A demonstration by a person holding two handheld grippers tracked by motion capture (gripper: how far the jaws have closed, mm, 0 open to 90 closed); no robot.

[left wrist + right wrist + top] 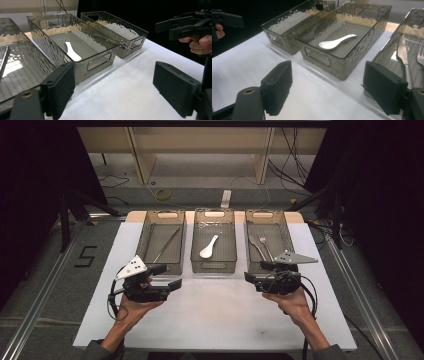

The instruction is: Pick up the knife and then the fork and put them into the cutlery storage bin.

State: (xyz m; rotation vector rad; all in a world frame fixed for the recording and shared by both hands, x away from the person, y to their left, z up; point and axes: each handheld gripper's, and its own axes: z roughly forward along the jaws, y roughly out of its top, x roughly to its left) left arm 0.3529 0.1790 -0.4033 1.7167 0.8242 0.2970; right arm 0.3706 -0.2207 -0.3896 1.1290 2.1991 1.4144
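You hold both tools low over the white table (210, 315), just short of three smoked-plastic bins set side by side: the left gripper (167, 277) with its jaws spread wide and empty in front of the left bin (144, 240), the right gripper (260, 271) equally wide and empty at the near wall of the right bin (289, 236). A pair of chopsticks (167, 244) lies slanted on the left bin's floor, a white spoon (336, 43) rests alone in the middle bin (322, 56), and a knife (404, 53) lies just beside a fork (421, 56) in the right bin. The risks from here look plain. The bins are light and stand close together, so a jaw that catches a rim on the way in would likely shove one into its neighbour. The flatware lies flat on ribbed floors, and a shallow pinch may skid off it; with the knife and fork so close, your right jaws could well close on both at once.
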